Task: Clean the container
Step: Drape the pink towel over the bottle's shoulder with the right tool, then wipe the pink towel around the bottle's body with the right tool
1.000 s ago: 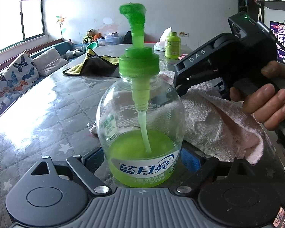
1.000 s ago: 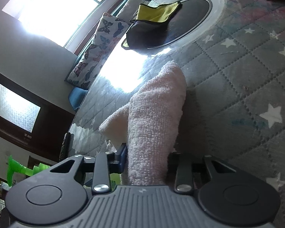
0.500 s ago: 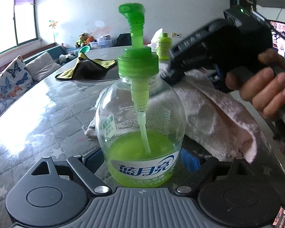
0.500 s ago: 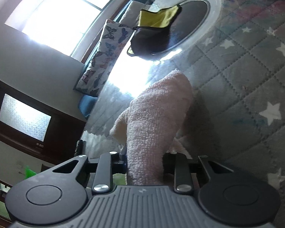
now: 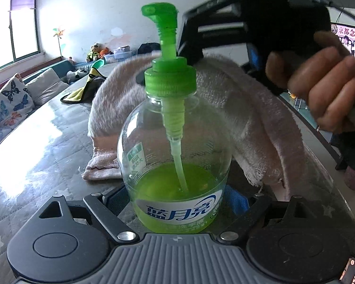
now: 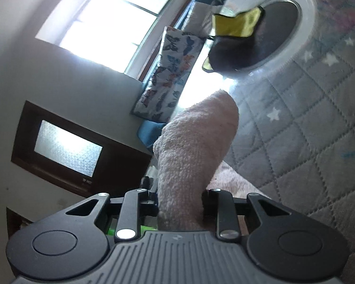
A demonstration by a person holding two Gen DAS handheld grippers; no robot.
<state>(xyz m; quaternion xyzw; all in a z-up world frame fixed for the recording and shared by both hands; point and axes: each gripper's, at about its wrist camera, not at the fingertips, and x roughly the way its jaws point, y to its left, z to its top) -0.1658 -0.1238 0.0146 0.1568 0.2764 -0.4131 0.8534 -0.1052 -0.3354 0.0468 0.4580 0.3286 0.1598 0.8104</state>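
Note:
A clear pump bottle [image 5: 175, 146] with a green cap and green liquid in its lower part stands upright on the quilted table. My left gripper [image 5: 177, 203] is shut on its base, one finger on each side. In the same view a hand holds my right gripper [image 5: 224, 23] above and behind the bottle, near the pump neck. It is shut on a pale pink towel [image 5: 248, 108] that drapes down behind the bottle to the table. In the right wrist view the towel [image 6: 196, 142] sticks up between the closed fingers of my right gripper [image 6: 179, 203].
A yellow and black cloth [image 5: 83, 90] lies on a dark round turntable [image 6: 283, 47] further along the table. A butterfly cushion [image 5: 9, 104] sits on a sofa beyond the left edge. The star-patterned table cover [image 6: 307, 130] stretches to the right. A screen glows at far right.
My right gripper has lifted the towel off the table and swung it up behind the bottle's neck. Its view has tilted. My left gripper and the bottle have stayed put.

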